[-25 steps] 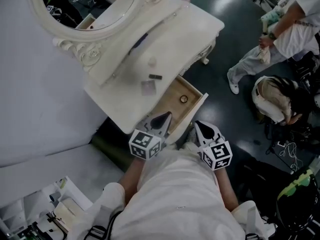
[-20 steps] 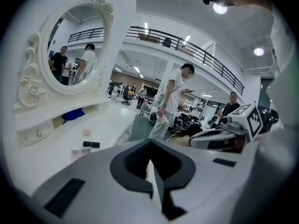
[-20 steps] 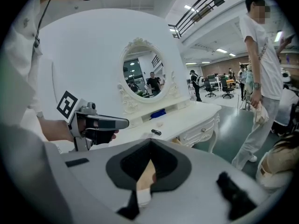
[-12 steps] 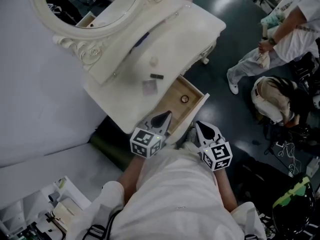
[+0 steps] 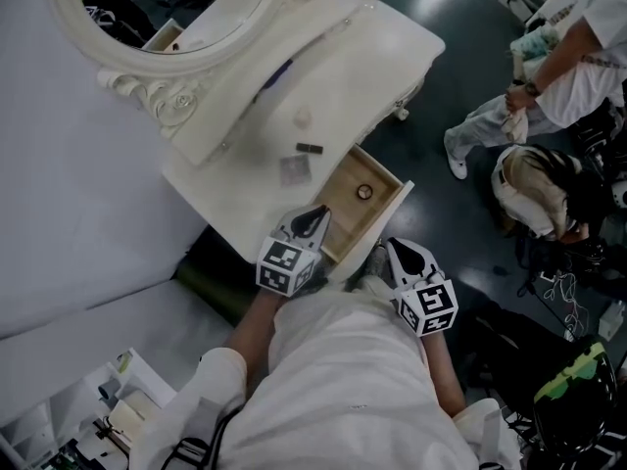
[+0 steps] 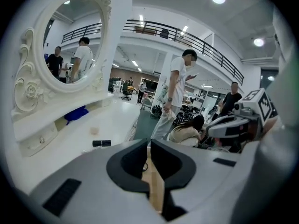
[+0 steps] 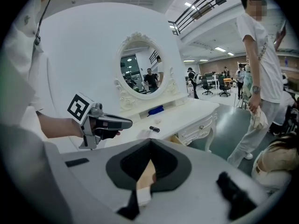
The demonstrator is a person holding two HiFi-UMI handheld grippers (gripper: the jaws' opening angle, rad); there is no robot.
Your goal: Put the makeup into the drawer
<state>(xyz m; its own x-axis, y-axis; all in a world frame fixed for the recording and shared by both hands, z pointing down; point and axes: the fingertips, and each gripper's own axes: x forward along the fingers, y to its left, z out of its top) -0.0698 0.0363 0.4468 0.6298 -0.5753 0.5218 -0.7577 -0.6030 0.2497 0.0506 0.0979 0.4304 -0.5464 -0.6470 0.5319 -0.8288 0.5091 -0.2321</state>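
Left gripper (image 5: 316, 217) and right gripper (image 5: 394, 250): jaws closed, empty (nothing gripped). Hazard: unopened jaws may shove the black tube (image 5: 310, 149) away from the drawer (image 5: 355, 219).

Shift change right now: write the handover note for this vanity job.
Left claw: shut, empty, above the near end of the open drawer.
Right claw: shut, empty, just outside the drawer front.
Makeup: black tube, pale round piece and clear square piece lie on the vanity top; one small round item is in the drawer.
Done: drawer open. Left: move the tabletop pieces into it.
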